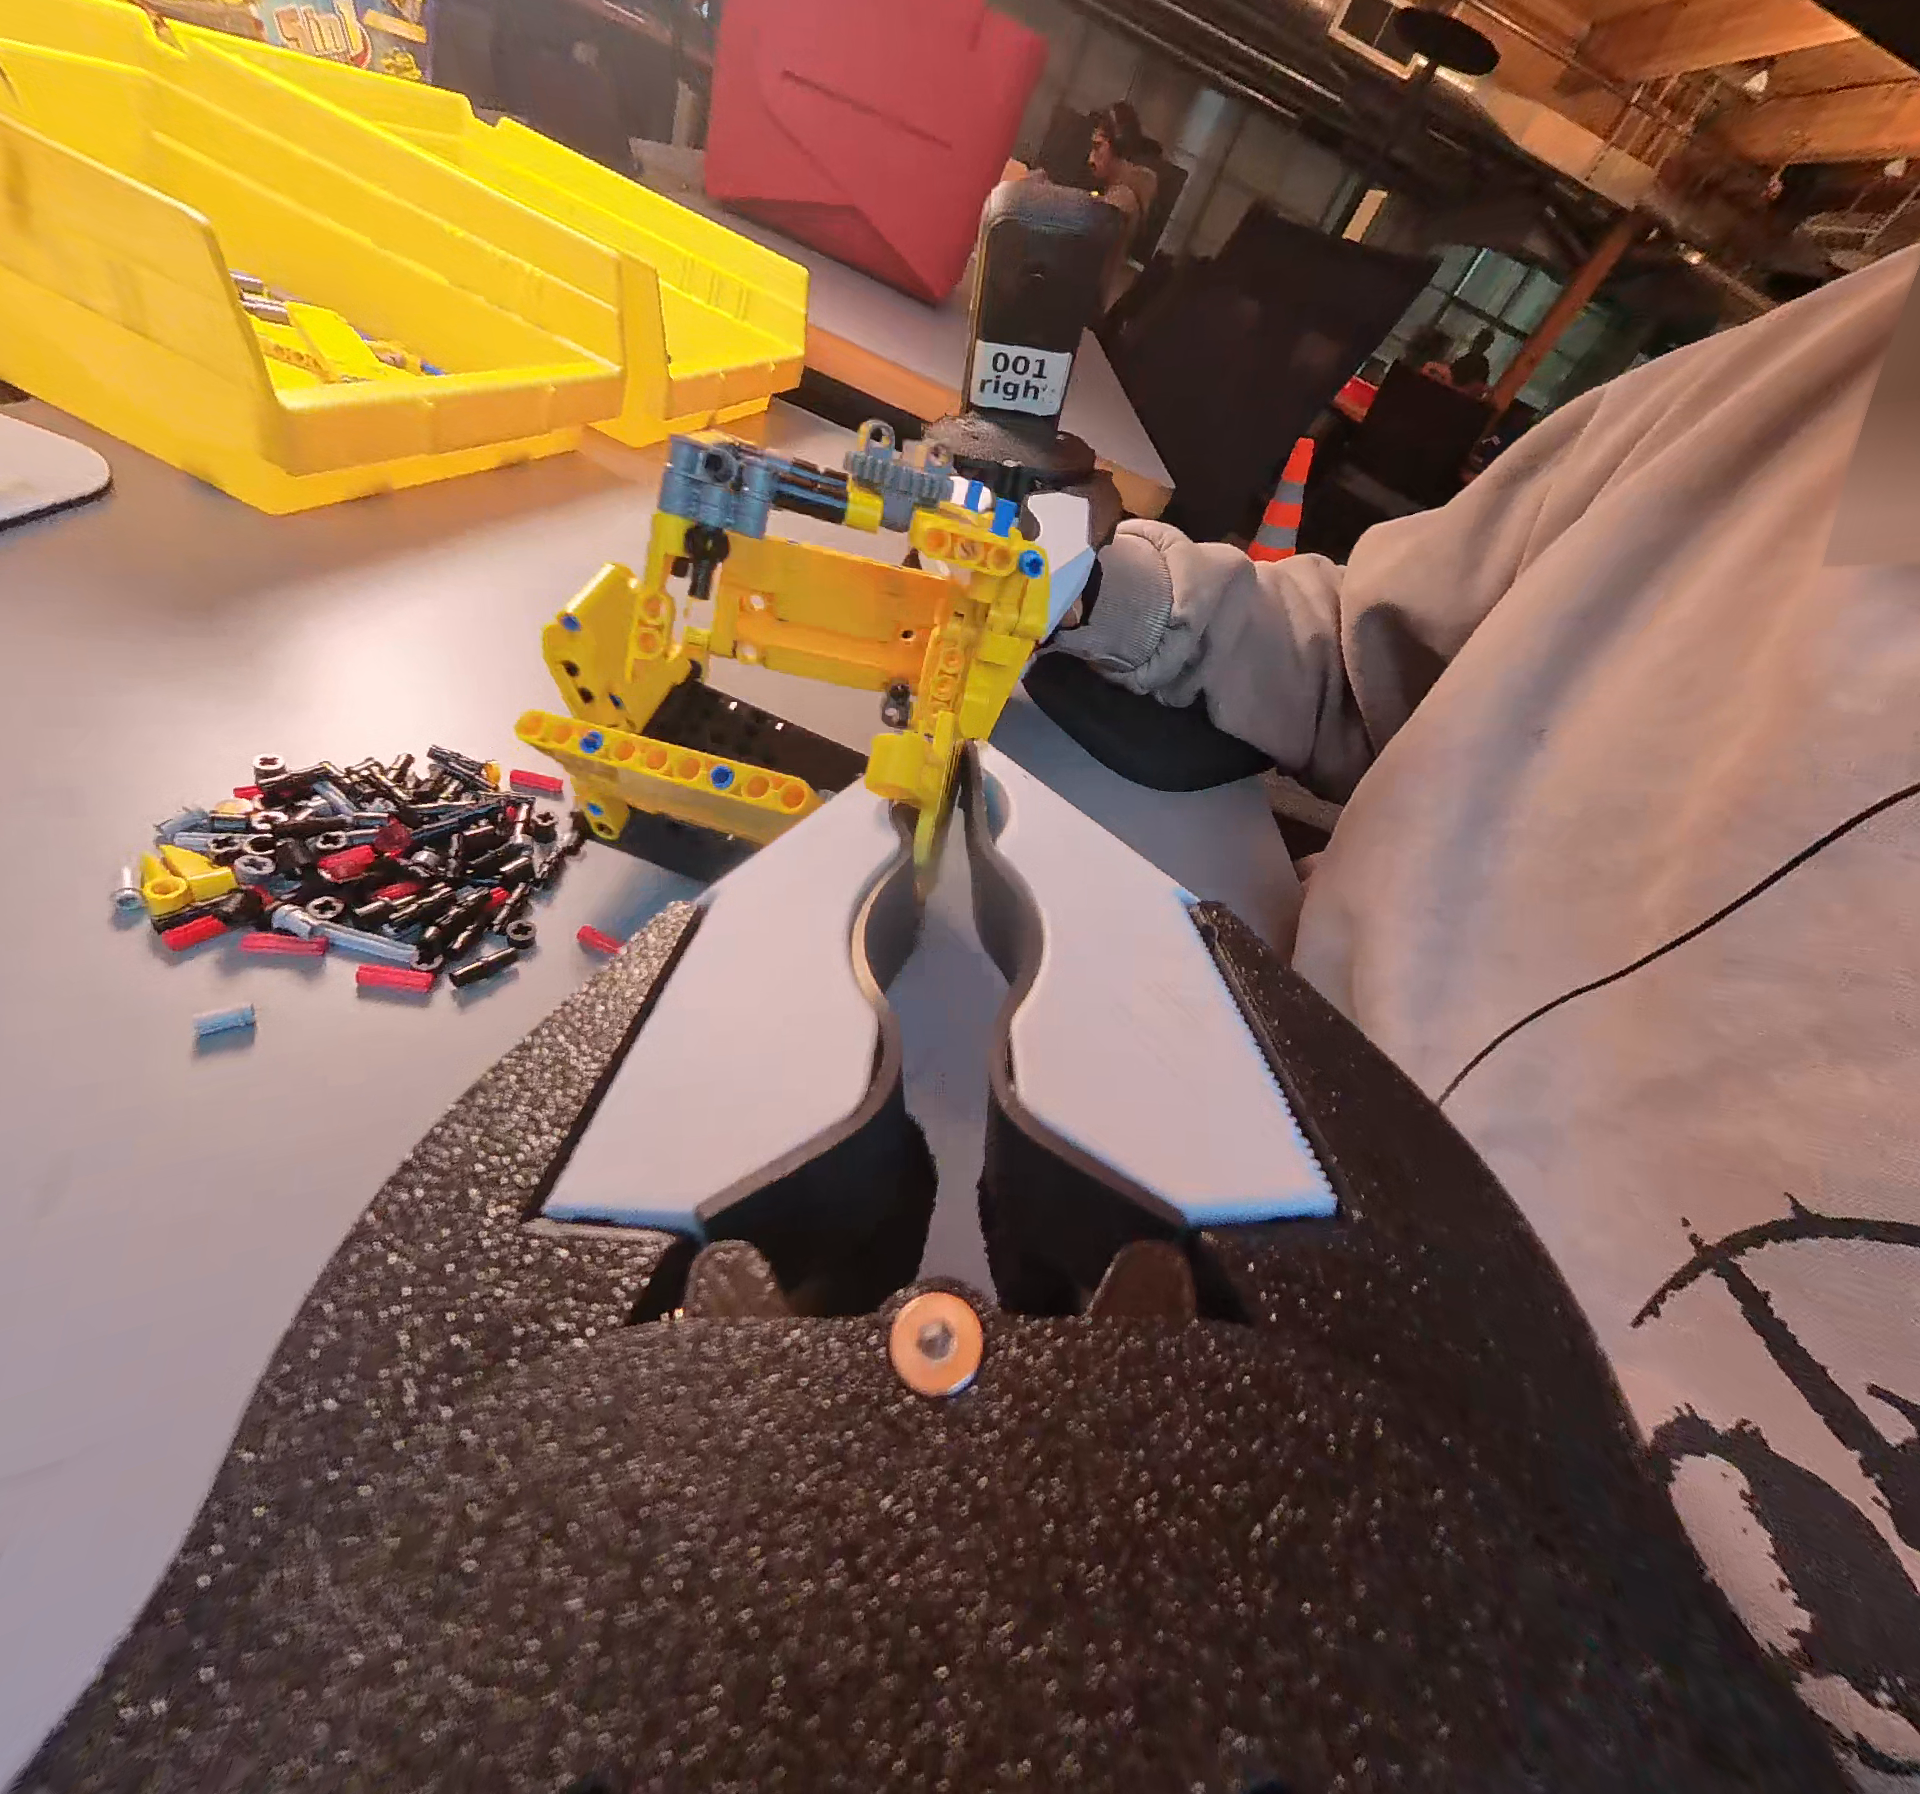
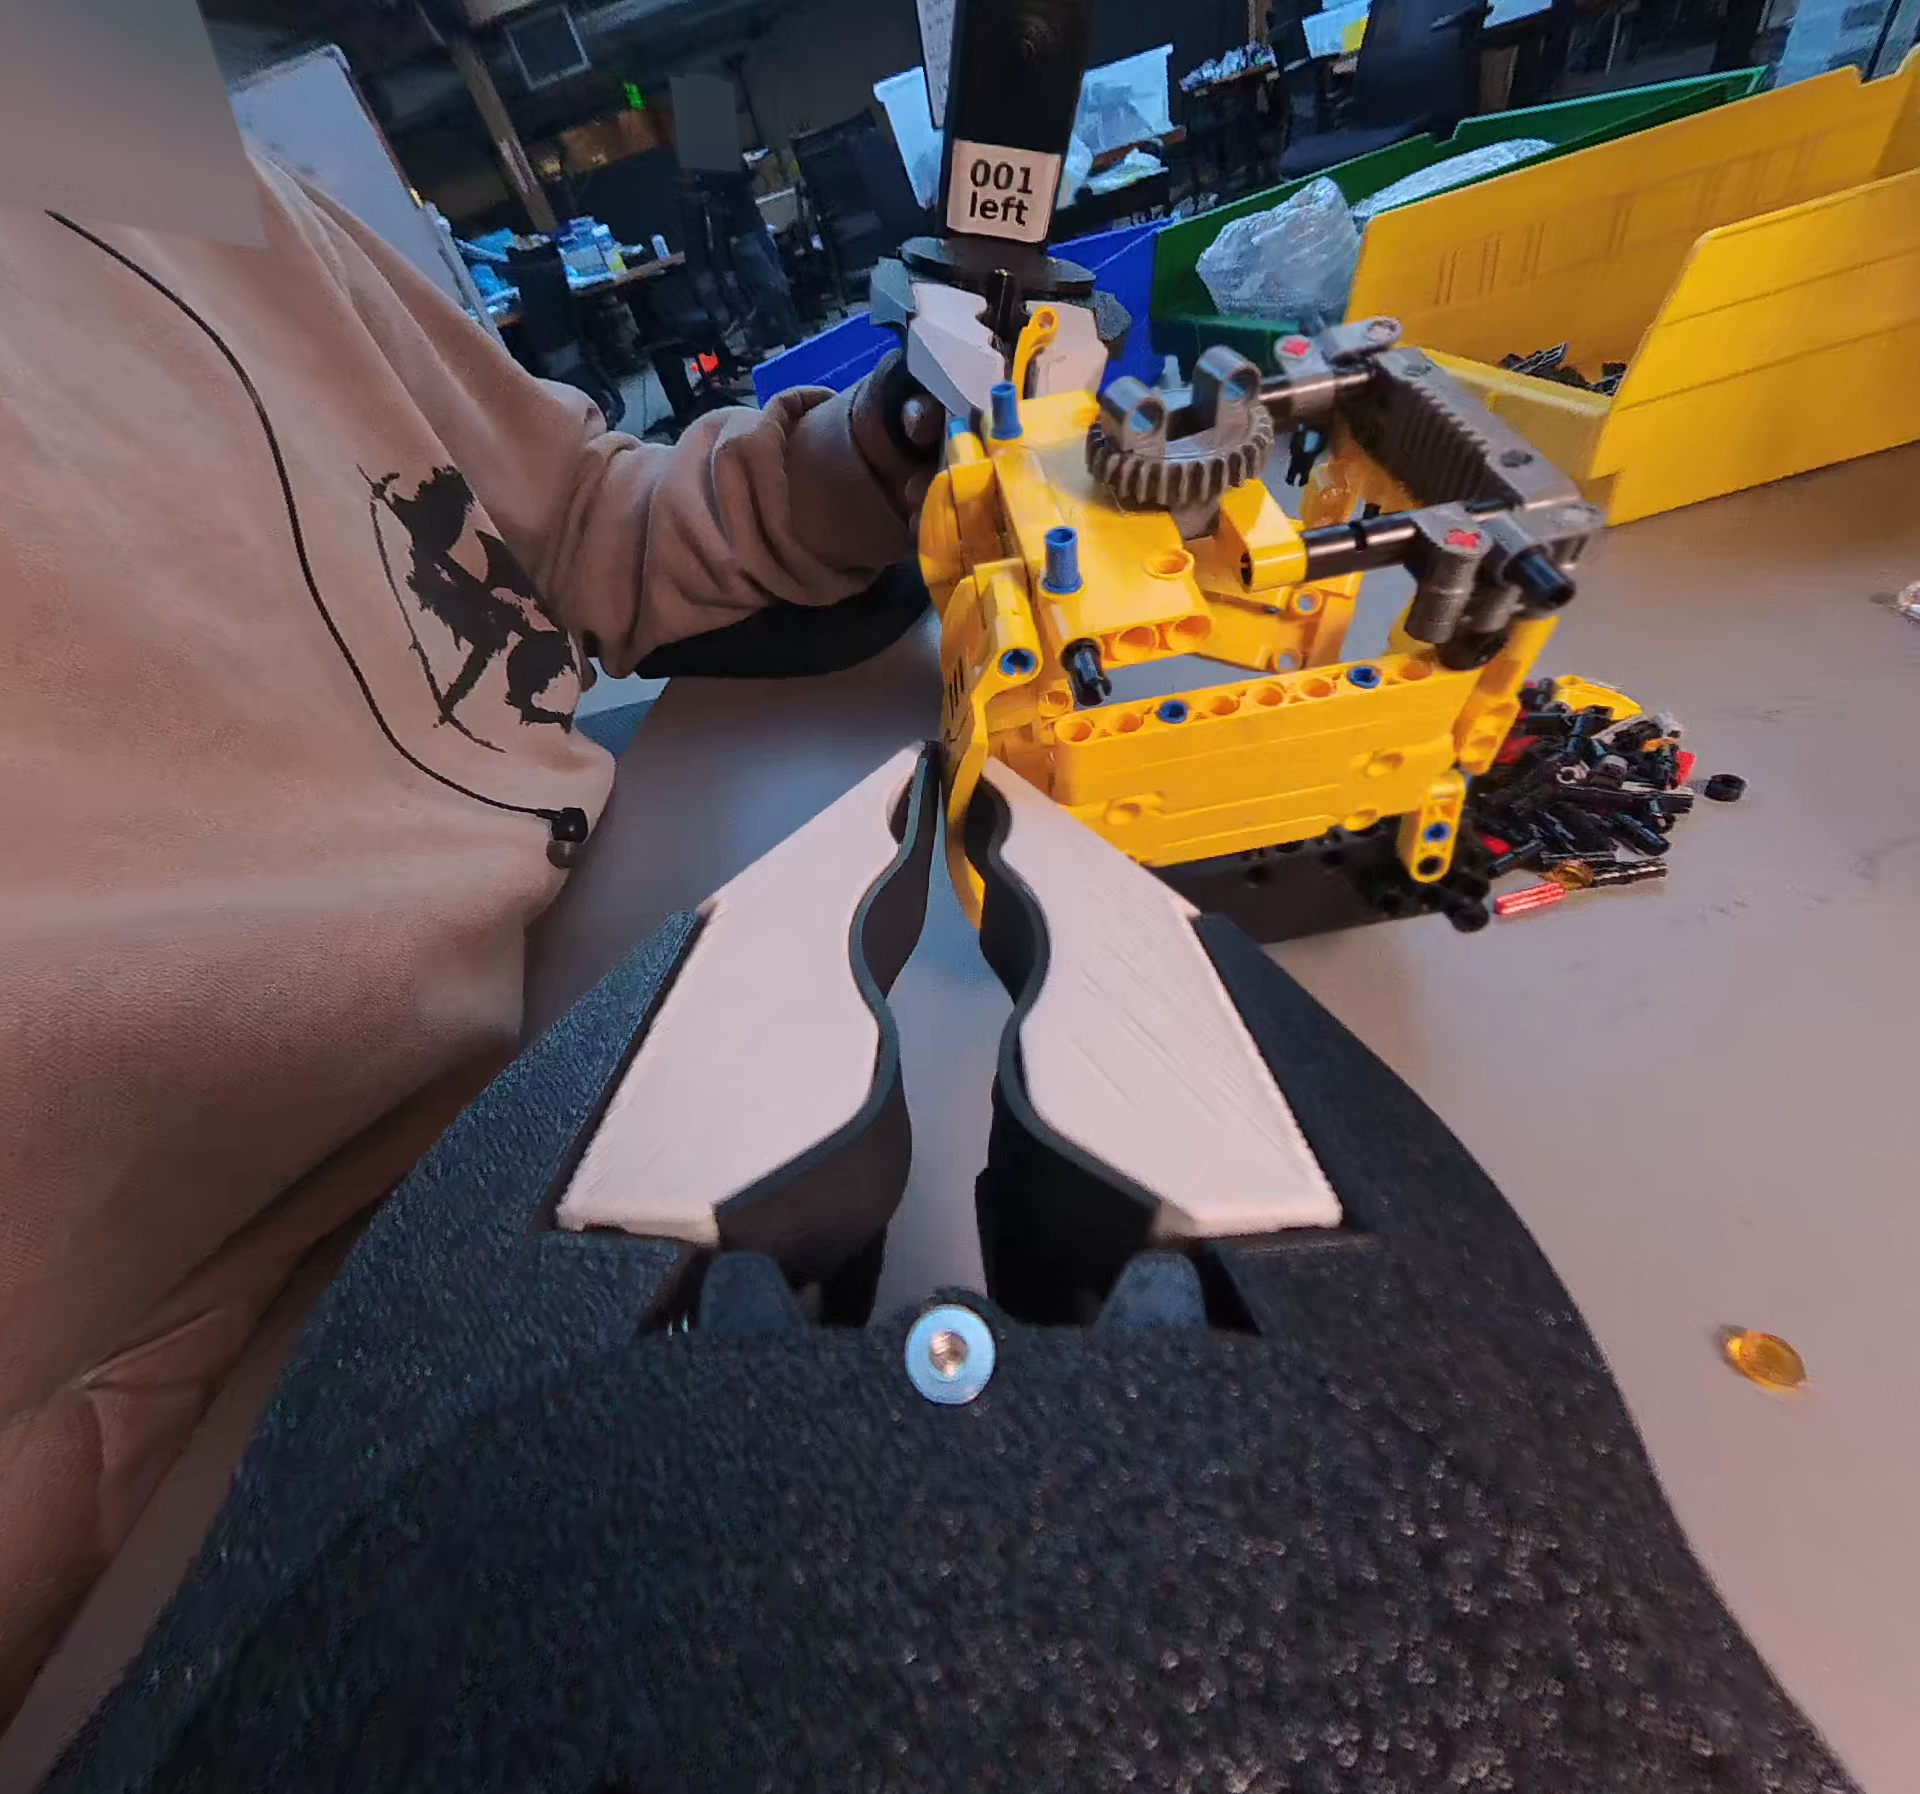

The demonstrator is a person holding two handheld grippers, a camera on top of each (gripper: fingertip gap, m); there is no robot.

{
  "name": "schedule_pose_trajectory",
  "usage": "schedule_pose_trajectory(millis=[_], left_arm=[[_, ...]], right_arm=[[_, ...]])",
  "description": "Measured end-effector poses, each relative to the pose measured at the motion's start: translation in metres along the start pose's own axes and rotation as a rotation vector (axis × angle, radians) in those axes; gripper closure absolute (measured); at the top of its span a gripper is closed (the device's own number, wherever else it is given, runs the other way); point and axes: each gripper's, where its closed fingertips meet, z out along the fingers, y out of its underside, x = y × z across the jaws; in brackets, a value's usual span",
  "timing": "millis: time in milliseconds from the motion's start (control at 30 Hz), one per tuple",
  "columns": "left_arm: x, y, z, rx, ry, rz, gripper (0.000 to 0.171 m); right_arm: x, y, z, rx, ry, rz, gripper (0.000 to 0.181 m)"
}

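Your left gripper (image 1: 940,809) had its fingers clenched on a yellow edge panel of the brick model (image 1: 800,622), and your right gripper (image 2: 951,799) pinched the opposite yellow edge. The model stood on the grey surface (image 1: 312,622) between them: yellow frame on a black base, grey gear (image 2: 1179,461) on top, visibly unfinished. Loose pins (image 1: 343,851) lay just beside it, yellow bins (image 1: 416,290) behind.
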Motion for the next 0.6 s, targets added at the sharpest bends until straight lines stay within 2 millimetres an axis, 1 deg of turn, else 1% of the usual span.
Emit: schedule_pose_trajectory(millis=[33, 167, 267, 333, 367, 467, 567, 600], left_arm=[[0.002, 0.003, 0.003, -0.019, 0.008, 0.0, 0.17], [0.016, 0.015, 0.018, -0.07, 0.062, 0.008, 0.169], [0.024, 0.022, 0.023, -0.101, 0.084, 0.043, 0.168], [0.032, 0.024, 0.027, -0.115, 0.115, 0.07, 0.16], [0.037, 0.024, 0.027, -0.121, 0.134, 0.086, 0.152], [0.046, 0.016, 0.017, -0.129, 0.14, 0.166, 0.138], [0.064, -0.002, -0.002, -0.093, 0.196, 0.183, 0.139], [0.066, -0.004, -0.007, -0.107, 0.189, 0.174, 0.139]], right_arm=[[0.0, 0.001, 0.001, -0.01, 0.004, -0.017, 0.179], [-0.012, 0.004, 0.011, -0.03, -0.037, -0.025, 0.178], [-0.012, 0.005, 0.012, -0.037, -0.025, -0.022, 0.178], [-0.013, 0.007, 0.014, -0.049, -0.025, -0.026, 0.178], [-0.013, 0.008, 0.015, -0.056, -0.024, -0.031, 0.179], [-0.016, 0.012, 0.018, -0.082, -0.027, -0.041, 0.179], [-0.019, 0.015, 0.021, -0.111, -0.037, -0.055, 0.179], [-0.021, 0.016, 0.022, -0.116, -0.044, -0.057, 0.179]])
